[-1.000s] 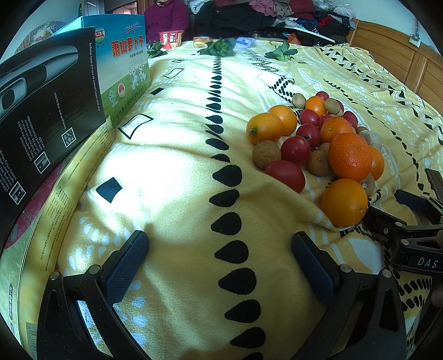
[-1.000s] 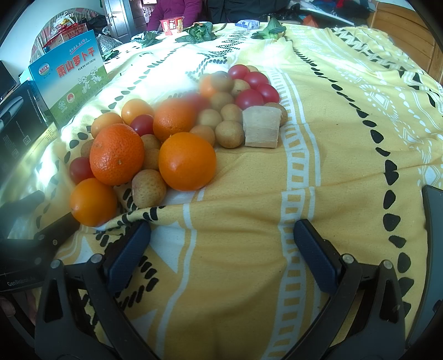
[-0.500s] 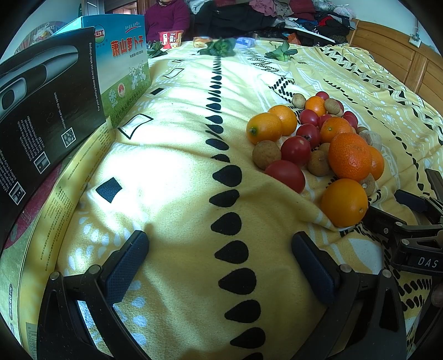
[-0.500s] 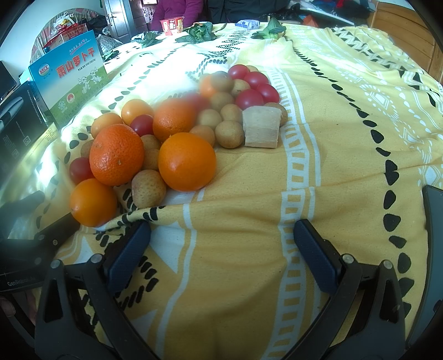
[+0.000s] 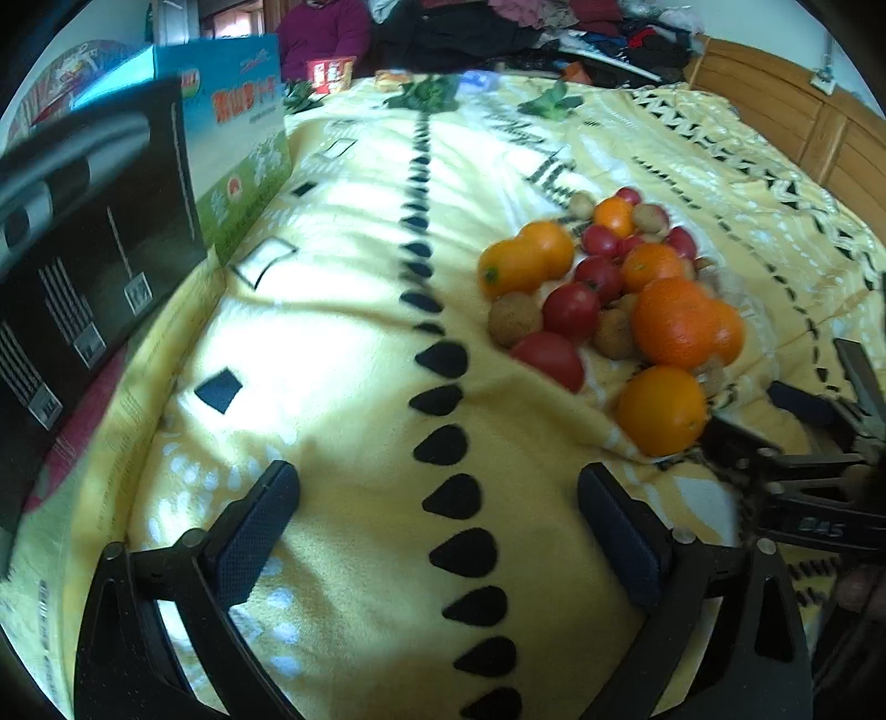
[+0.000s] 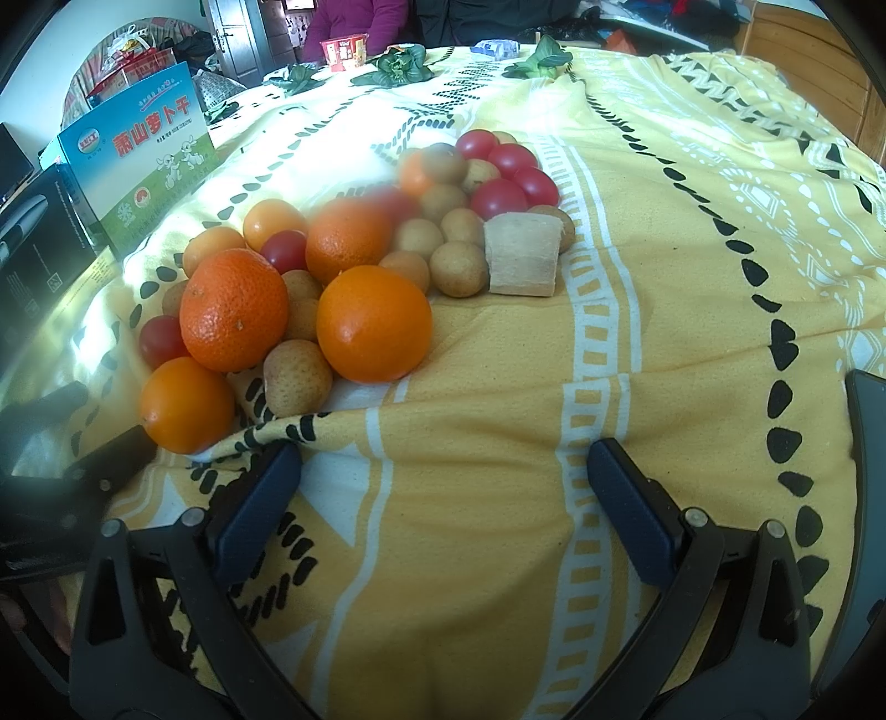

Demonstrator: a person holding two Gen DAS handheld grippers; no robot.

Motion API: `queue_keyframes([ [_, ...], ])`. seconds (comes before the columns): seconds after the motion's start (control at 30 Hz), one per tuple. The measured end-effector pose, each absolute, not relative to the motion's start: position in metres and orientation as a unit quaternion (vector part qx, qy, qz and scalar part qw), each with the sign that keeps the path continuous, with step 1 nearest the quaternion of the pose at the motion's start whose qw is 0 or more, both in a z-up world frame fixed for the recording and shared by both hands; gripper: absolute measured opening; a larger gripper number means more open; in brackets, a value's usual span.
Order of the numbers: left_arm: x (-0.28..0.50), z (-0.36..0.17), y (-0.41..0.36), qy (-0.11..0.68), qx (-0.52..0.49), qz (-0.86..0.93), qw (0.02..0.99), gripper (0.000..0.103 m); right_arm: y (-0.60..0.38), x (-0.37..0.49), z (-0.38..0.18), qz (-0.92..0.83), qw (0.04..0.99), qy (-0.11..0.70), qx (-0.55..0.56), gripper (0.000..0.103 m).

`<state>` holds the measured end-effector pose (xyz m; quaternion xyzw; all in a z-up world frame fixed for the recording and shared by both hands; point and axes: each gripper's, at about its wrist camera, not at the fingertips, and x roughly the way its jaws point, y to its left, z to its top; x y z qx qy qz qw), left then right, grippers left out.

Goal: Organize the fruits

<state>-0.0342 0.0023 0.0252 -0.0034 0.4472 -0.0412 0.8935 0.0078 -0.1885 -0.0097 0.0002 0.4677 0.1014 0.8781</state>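
A pile of fruit lies on a yellow patterned blanket (image 5: 343, 354): oranges (image 6: 374, 324), a bumpy mandarin (image 6: 233, 310), red tomatoes (image 6: 498, 196), brown longans (image 6: 459, 268) and a pale cut chunk (image 6: 523, 255). In the left wrist view the pile (image 5: 609, 299) sits ahead to the right. My left gripper (image 5: 437, 526) is open and empty over the blanket. My right gripper (image 6: 443, 498) is open and empty, just in front of the pile. It also shows at the right edge of the left wrist view (image 5: 803, 443).
A black box (image 5: 83, 266) and a blue-green carton (image 5: 238, 149) stand at the left. Green leafy vegetables (image 6: 396, 63) and a red cup (image 6: 343, 50) lie at the far end. A wooden headboard (image 5: 792, 122) is at the far right. A person in purple sits behind.
The left wrist view is now blurred and has shifted slightly, so the left gripper has begun to move. The right gripper and the fruit have not visibly moved.
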Motion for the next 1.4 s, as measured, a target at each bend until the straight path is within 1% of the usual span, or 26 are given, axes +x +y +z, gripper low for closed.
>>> queue_keyframes([
  [0.13, -0.054, 0.064, -0.009, 0.383, -0.001, -0.121, 0.916, 0.098, -0.188, 0.008, -0.009, 0.101, 0.878, 0.467, 0.001, 0.103],
  [0.2, -0.055, 0.076, -0.018, 0.373, -0.006, -0.154, 0.915, 0.095, -0.188, 0.008, -0.009, 0.101, 0.878, 0.468, 0.001, 0.103],
  [0.27, -0.049, 0.078, -0.029, 0.382, 0.005, -0.179, 0.907, 0.083, -0.189, 0.008, -0.008, 0.107, 0.877, 0.468, 0.006, 0.103],
  [0.33, -0.043, 0.073, -0.037, 0.395, 0.014, -0.192, 0.898, 0.074, -0.194, 0.005, -0.001, 0.125, 0.869, 0.478, 0.02, 0.103],
  [0.4, -0.038, 0.066, -0.042, 0.409, 0.013, -0.199, 0.891, 0.07, -0.196, -0.001, 0.007, 0.131, 0.859, 0.494, 0.007, 0.102],
  [0.47, -0.035, 0.058, -0.046, 0.419, 0.011, -0.204, 0.885, 0.06, -0.198, -0.012, 0.016, 0.124, 0.866, 0.484, -0.017, 0.102],
  [0.5, -0.034, 0.055, -0.05, 0.424, 0.007, -0.209, 0.881, 0.058, -0.202, -0.021, 0.021, 0.122, 0.877, 0.465, -0.025, 0.102],
  [0.57, -0.031, 0.05, -0.056, 0.429, 0.006, -0.215, 0.877, 0.053, -0.21, -0.029, 0.022, 0.114, 0.884, 0.453, -0.018, 0.103],
  [0.63, -0.029, 0.046, -0.064, 0.431, 0.019, -0.213, 0.877, 0.05, -0.224, -0.03, 0.014, 0.109, 0.877, 0.467, 0.023, 0.103],
  [0.7, -0.025, 0.042, -0.065, 0.433, 0.021, -0.206, 0.877, 0.05, -0.234, -0.031, 0.005, 0.107, 0.87, 0.478, 0.055, 0.103],
  [0.8, -0.019, 0.037, -0.062, 0.441, 0.011, -0.199, 0.875, 0.049, -0.231, -0.032, 0.007, 0.107, 0.873, 0.473, 0.048, 0.103],
  [0.9, -0.015, 0.03, -0.058, 0.454, 0.003, -0.196, 0.869, 0.042, -0.229, -0.03, 0.007, 0.107, 0.871, 0.478, 0.038, 0.103],
  [0.93, -0.015, 0.028, -0.057, 0.458, 0.0, -0.198, 0.866, 0.037, -0.23, -0.031, 0.01, 0.108, 0.872, 0.476, 0.041, 0.102],
  [0.97, -0.016, 0.027, -0.056, 0.459, -0.002, -0.198, 0.866, 0.037, -0.231, -0.032, 0.012, 0.11, 0.872, 0.475, 0.044, 0.101],
  [1.0, -0.017, 0.027, -0.055, 0.457, -0.004, -0.2, 0.867, 0.037, -0.233, -0.035, 0.015, 0.114, 0.873, 0.472, 0.048, 0.093],
  [1.03, -0.017, 0.027, -0.055, 0.457, -0.004, -0.2, 0.867, 0.037, -0.233, -0.037, 0.019, 0.123, 0.874, 0.468, 0.052, 0.087],
  [1.07, -0.017, 0.028, -0.054, 0.457, -0.005, -0.2, 0.867, 0.037, -0.234, -0.04, 0.023, 0.133, 0.874, 0.464, 0.055, 0.077],
  [1.1, -0.018, 0.029, -0.054, 0.456, -0.008, -0.2, 0.867, 0.037, -0.233, -0.042, 0.027, 0.143, 0.875, 0.46, 0.058, 0.069],
  [1.17, -0.021, 0.033, -0.051, 0.451, -0.014, -0.201, 0.87, 0.037, -0.231, -0.045, 0.037, 0.168, 0.877, 0.446, 0.063, 0.064],
  [1.2, -0.025, 0.037, -0.048, 0.447, -0.02, -0.202, 0.871, 0.037, -0.23, -0.047, 0.041, 0.174, 0.878, 0.442, 0.063, 0.063],
  [1.4, -0.044, 0.057, -0.03, 0.429, -0.032, -0.189, 0.883, 0.037, -0.237, -0.03, 0.053, 0.172, 0.885, 0.426, 0.077, 0.063],
])
